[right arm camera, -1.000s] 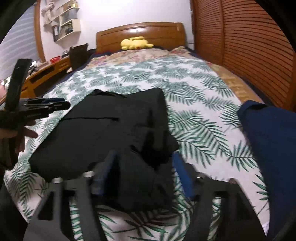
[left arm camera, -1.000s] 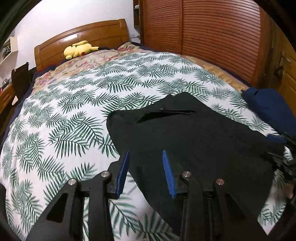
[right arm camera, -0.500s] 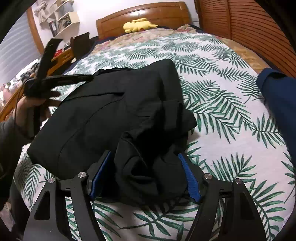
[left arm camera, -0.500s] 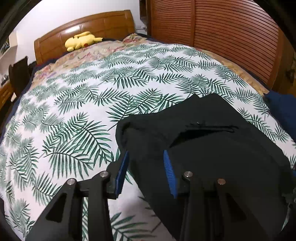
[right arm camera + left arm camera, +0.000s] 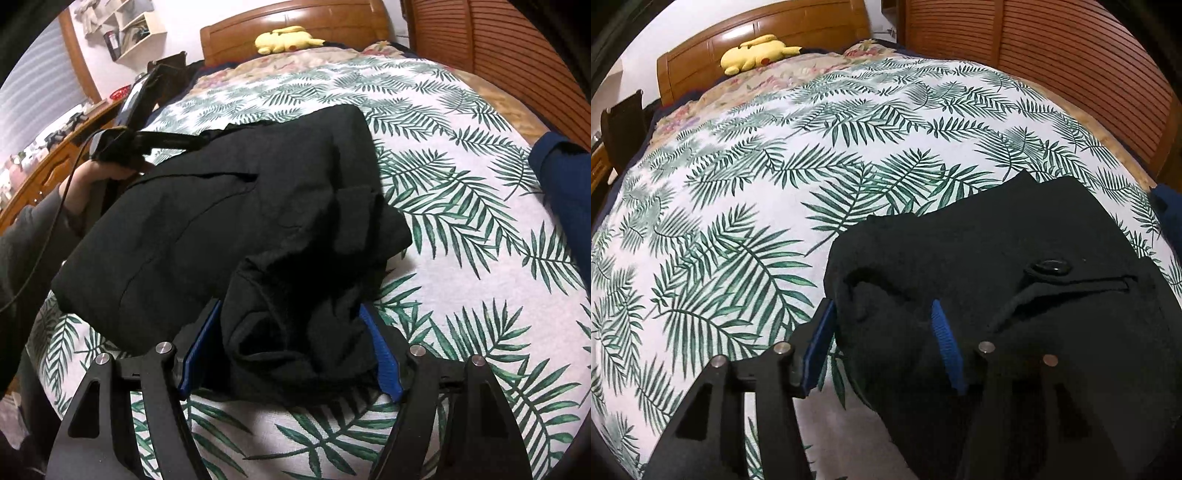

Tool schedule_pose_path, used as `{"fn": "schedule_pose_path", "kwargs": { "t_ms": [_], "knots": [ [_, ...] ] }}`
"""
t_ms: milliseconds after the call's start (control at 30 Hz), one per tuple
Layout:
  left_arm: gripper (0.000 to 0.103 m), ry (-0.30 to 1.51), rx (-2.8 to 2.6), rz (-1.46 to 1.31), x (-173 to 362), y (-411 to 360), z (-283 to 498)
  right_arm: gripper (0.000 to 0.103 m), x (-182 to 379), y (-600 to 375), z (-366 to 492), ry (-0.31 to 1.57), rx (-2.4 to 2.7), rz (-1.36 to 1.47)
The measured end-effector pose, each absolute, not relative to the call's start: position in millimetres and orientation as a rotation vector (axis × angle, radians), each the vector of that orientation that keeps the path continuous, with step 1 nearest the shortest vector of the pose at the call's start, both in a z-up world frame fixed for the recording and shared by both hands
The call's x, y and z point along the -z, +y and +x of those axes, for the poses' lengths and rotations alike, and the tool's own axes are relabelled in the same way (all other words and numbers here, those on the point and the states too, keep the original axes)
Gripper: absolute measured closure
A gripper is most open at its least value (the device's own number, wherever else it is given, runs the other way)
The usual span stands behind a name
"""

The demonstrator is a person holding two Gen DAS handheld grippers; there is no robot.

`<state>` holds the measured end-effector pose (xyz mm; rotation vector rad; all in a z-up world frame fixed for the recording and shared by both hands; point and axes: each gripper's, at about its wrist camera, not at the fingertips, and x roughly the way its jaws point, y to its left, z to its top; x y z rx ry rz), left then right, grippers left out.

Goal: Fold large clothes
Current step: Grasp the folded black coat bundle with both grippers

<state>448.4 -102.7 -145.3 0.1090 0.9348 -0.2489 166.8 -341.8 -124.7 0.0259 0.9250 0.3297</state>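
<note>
A large black garment (image 5: 1015, 295) lies partly folded on the palm-leaf bedspread (image 5: 738, 206); a button (image 5: 1049, 266) shows on it. My left gripper (image 5: 882, 332) is open, its blue pads either side of the garment's near left corner. In the right wrist view the black garment (image 5: 221, 221) lies in a thick bundle. My right gripper (image 5: 291, 350) is open, with a bunched fold of the garment between its blue pads. The left gripper (image 5: 147, 140) also shows there, hand-held at the garment's far left edge.
A blue garment (image 5: 565, 192) lies at the bed's right edge. A yellow plush toy (image 5: 757, 51) rests by the wooden headboard (image 5: 757, 33). A slatted wooden wardrobe (image 5: 1052, 55) stands on the right. A desk and shelves (image 5: 55, 158) stand on the left.
Both grippers have moved in onto the garment. The left one came lower and closer to the garment's left corner. The right one closed in on the bunched fold.
</note>
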Motion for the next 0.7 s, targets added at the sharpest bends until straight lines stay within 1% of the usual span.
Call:
{"fn": "schedule_pose_path", "kwargs": {
  "t_ms": [100, 133, 167, 200, 267, 333, 367, 400, 433, 467, 567, 700],
  "knots": [
    [0.050, 0.929, 0.249, 0.120, 143.9, -103.2, 446.6, 0.028, 125.5, -341.1, 167.5, 0.939, -0.347, 0.039],
    [0.053, 0.924, 0.253, 0.133, 142.7, -104.3, 445.2, 0.028, 125.5, -340.3, 167.5, 0.941, -0.352, 0.040],
    [0.060, 0.920, 0.265, 0.140, 141.6, -105.3, 443.7, 0.028, 125.9, -339.7, 167.8, 0.946, -0.361, 0.042],
    [0.062, 0.924, 0.277, 0.150, 140.2, -106.5, 442.3, 0.029, 126.5, -338.8, 167.6, 0.952, -0.373, 0.044],
    [0.073, 0.922, 0.285, 0.156, 136.6, -106.8, 440.5, 0.037, 127.9, -336.7, 168.8, 0.966, -0.408, 0.056],
    [0.079, 0.917, 0.287, 0.166, 131.9, -106.5, 438.6, 0.043, 128.1, -334.5, 168.7, 0.972, -0.442, 0.060],
    [0.083, 0.910, 0.284, 0.171, 128.4, -106.2, 436.9, 0.049, 127.6, -334.8, 168.7, 0.969, -0.455, 0.067],
    [0.085, 0.903, 0.277, 0.181, 124.7, -105.9, 435.1, 0.054, 126.2, -334.9, 167.8, 0.962, -0.471, 0.074],
    [0.087, 0.896, 0.273, 0.187, 121.5, -105.0, 433.2, 0.064, 123.8, -334.6, 166.2, 0.949, -0.481, 0.072],
    [0.089, 0.886, 0.269, 0.189, 116.7, -103.6, 430.6, 0.073, 119.3, -333.2, 163.3, 0.927, -0.489, 0.065],
    [0.090, 0.858, 0.256, 0.196, 102.4, -97.9, 421.9, 0.085, 110.3, -334.2, 159.7, 0.878, -0.492, 0.073],
    [0.091, 0.816, 0.235, 0.194, 80.9, -91.0, 408.3, 0.090, 97.1, -336.5, 154.6, 0.806, -0.471, 0.080]
  ]
}}
